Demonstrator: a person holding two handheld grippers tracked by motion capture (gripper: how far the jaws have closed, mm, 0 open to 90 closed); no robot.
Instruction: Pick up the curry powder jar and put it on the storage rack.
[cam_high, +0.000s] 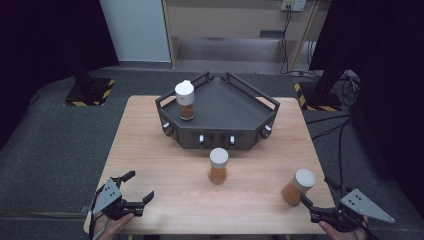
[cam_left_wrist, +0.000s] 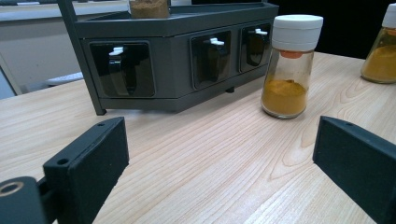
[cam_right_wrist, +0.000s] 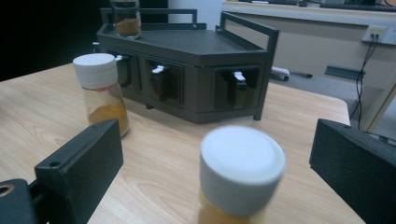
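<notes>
Wooden counter (cam_high: 165, 165) is carrying jars; the right hand-held gripper (cam_high: 311, 207), spread, is closing in on the lower-right jar (cam_high: 298, 187) and should centre it before squeezing.

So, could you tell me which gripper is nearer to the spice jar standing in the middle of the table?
The left gripper, by a small margin: it sits off the middle jar toward the near-left corner. The right gripper is near the right edge.
</notes>
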